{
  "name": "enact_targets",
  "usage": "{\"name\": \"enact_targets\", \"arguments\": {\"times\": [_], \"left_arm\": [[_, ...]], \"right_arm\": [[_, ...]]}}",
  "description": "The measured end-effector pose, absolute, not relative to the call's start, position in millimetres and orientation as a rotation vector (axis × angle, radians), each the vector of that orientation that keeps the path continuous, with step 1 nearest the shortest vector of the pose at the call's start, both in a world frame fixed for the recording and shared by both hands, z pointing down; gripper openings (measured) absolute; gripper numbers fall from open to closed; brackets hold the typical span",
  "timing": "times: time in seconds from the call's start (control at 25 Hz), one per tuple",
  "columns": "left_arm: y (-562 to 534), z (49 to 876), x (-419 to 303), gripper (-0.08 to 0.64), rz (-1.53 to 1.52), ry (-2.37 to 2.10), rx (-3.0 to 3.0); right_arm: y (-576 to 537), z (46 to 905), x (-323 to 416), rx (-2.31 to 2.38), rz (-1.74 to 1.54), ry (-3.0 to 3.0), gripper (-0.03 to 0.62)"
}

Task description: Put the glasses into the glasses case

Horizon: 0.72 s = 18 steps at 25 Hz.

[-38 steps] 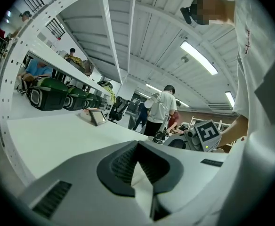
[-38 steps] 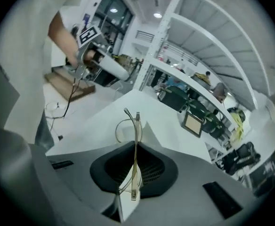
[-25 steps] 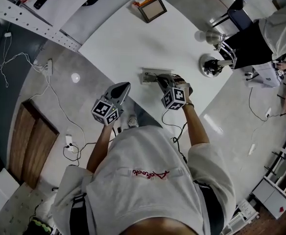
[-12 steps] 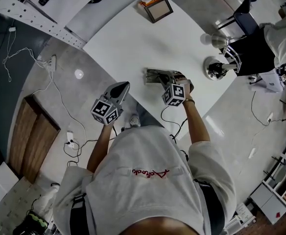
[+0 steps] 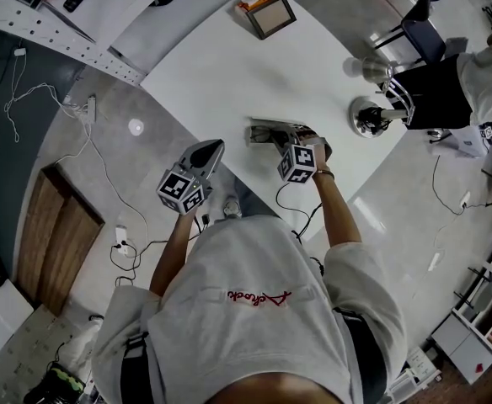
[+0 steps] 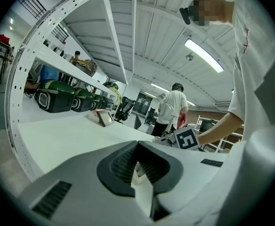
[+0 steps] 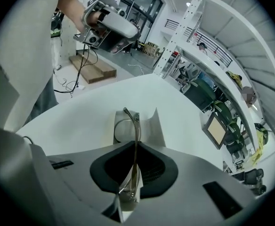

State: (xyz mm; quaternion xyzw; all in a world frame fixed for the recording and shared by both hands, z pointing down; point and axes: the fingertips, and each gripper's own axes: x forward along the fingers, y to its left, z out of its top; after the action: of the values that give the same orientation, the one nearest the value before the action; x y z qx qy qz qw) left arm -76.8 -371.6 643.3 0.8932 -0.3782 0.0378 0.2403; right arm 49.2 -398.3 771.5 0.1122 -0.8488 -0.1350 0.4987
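My right gripper [image 7: 134, 147] is shut on a pair of thin-framed folded glasses [image 7: 136, 128], pinching them edge-on. They hang tilted down over the open pale glasses case [image 7: 152, 126], one lens ring in front of its raised lid. In the head view the case [image 5: 260, 130] lies on the white table [image 5: 229, 66] just beyond my right gripper [image 5: 290, 144]. My left gripper [image 5: 213, 149] is held off the table's near edge, to the left of the case. Its jaws [image 6: 138, 145] are shut with nothing in them.
A small framed picture [image 5: 269, 15] stands at the table's far side. A desk lamp base [image 5: 366, 114] sits at the right edge, with a chair [image 5: 421, 25] and a person [image 5: 482, 57] beyond it. A perforated shelf rack [image 5: 52, 32] runs along the upper left.
My right gripper has sunk a little toward the case with the glasses still in it. The left gripper has stayed where it was.
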Motion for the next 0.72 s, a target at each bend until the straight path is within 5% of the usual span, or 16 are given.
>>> {"name": "enact_targets", "arguments": {"times": [0.36, 0.52, 0.72], "left_arm": [[-372.4, 643.5, -76.4, 0.014, 0.101, -1.036, 2.445], [-373.4, 641.3, -75.6, 0.014, 0.097, -1.032, 2.453], [-371.9, 636.2, -72.4, 0.014, 0.089, -1.025, 2.468]], "right_arm": [[-397.9, 776.2, 49.0, 0.272, -0.277, -2.071, 0.021], [-397.8, 775.2, 48.5, 0.271, -0.261, -2.078, 0.099], [-399.9, 766.9, 50.9, 0.298, -0.280, -2.078, 0.118]]}}
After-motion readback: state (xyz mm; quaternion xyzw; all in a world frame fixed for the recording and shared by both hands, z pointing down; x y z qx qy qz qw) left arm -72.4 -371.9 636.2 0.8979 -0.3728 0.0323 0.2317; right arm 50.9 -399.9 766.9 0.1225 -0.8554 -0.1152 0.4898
